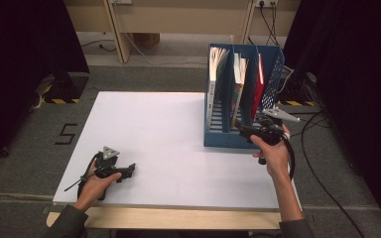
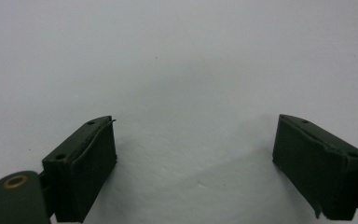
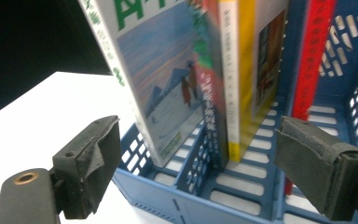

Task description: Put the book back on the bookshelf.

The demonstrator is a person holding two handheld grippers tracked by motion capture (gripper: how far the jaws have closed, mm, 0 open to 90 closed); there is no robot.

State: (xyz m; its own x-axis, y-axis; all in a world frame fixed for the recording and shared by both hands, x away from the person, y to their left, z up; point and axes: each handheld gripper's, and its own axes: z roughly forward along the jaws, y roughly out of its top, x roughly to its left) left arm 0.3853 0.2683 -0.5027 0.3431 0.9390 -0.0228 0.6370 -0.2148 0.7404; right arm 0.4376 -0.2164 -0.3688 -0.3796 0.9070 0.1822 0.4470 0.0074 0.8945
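A blue file rack (image 1: 222,139) stands on the back right of the white table board (image 1: 154,124), with several upright books (image 1: 238,84) and a red one (image 1: 259,87) in its slots. My right gripper (image 1: 241,130) sits at the rack's near end, open and holding nothing. In the right gripper view the open gripper (image 3: 196,154) faces the rack (image 3: 191,205), with a book with a snowy cover (image 3: 168,79), a yellow-spined book (image 3: 244,70) and the red book (image 3: 314,56) beyond. My left gripper (image 1: 131,169) rests low at the front left, open (image 2: 193,163) over bare table (image 2: 177,56).
Dark curtains (image 1: 25,49) close off both sides. Wooden furniture legs (image 1: 119,34) stand behind the table, and cables (image 1: 322,178) trail over the floor at the right. A "5" mark (image 1: 65,134) is on the floor to the left.
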